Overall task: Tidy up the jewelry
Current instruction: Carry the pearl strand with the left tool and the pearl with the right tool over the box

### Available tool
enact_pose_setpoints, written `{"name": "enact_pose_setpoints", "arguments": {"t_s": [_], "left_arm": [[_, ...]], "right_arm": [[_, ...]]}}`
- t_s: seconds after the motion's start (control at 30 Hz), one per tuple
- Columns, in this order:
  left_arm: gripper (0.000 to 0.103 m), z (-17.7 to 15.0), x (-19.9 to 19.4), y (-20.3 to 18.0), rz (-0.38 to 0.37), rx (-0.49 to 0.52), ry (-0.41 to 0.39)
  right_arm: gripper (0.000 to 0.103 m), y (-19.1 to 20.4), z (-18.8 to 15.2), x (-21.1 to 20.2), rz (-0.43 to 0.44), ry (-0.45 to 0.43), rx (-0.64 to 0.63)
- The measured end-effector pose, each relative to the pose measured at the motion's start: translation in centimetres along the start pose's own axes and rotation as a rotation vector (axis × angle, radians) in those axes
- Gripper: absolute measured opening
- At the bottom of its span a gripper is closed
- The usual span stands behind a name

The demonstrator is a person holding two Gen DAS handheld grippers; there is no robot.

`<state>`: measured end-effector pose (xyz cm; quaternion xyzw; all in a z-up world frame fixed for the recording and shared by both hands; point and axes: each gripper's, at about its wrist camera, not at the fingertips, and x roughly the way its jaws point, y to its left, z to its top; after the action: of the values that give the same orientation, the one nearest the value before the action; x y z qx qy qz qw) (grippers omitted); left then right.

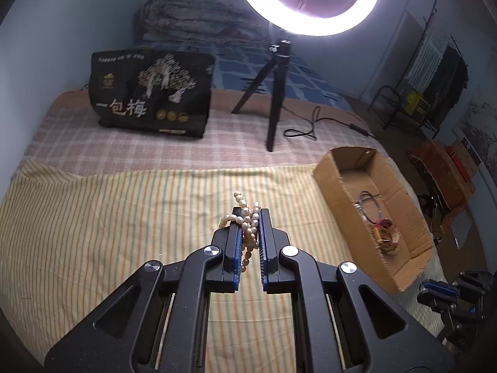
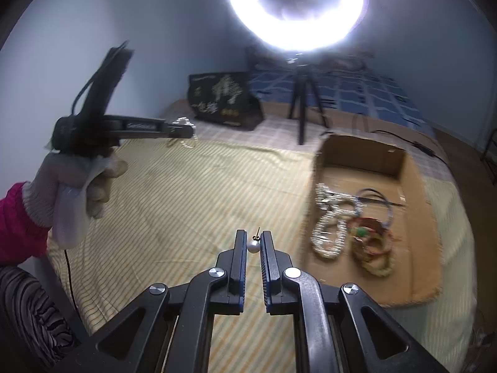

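My left gripper point(image 1: 250, 213) is shut on a cream pearl necklace point(image 1: 247, 217), held above the striped yellow cloth point(image 1: 124, 217); loose loops hang out between and beside the fingers. In the right wrist view the left gripper point(image 2: 186, 130) shows at upper left, held by a gloved hand, with the necklace dangling. My right gripper point(image 2: 252, 236) is shut on a pearl stud earring point(image 2: 253, 245), left of the cardboard box point(image 2: 419, 279). The box point(image 1: 338, 186) holds a silver chain point(image 2: 329, 227), a dark hoop point(image 2: 376, 192) and reddish-gold bangles point(image 2: 372, 245).
A black printed bag point(image 1: 152, 93) and a ring light on a black tripod point(image 1: 273, 93) with its cable point(image 1: 310, 127) stand on the checked bedding behind. A folded quilt point(image 1: 198, 12) lies at the far end. Clutter and a rack point(image 1: 428, 93) stand right of the bed.
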<state>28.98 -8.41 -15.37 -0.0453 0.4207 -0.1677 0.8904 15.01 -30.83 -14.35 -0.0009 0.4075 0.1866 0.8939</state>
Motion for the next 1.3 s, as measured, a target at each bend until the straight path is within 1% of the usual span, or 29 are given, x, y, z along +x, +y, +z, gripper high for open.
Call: {"name": "enact_pose_setpoints", "arguments": {"t_s": [0.27,0.53,0.73,0.93,1.3], "left_arm": [[0.007,0.9,-0.9,-5.2,-0.067,0.061,-0.026],[0.007,1.8,0.4,-10.2,-0.107,0.119,-0.032],[0.007,2.8,2.5,-12.4,-0.115,0.136,-0.03],[0.007,3.4,4.9,-14.0,-0.118,0.154,-0.018],[0.007,3.9,8.0,-15.9,-0.135,0.172,-0.003]], "right_arm": [[0.006,-4.4,-0.6,-3.6,-0.082,-0.036,0.069],[0.006,-8.3,-0.5,-4.8,-0.139,-0.06,0.118],[0.006,-10.0,0.0,-4.4,-0.15,-0.062,0.127],[0.006,-11.5,0.8,-2.6,-0.151,-0.052,0.138],[0.006,-13.5,0.9,0.0,-0.146,-0.029,0.165]]}}
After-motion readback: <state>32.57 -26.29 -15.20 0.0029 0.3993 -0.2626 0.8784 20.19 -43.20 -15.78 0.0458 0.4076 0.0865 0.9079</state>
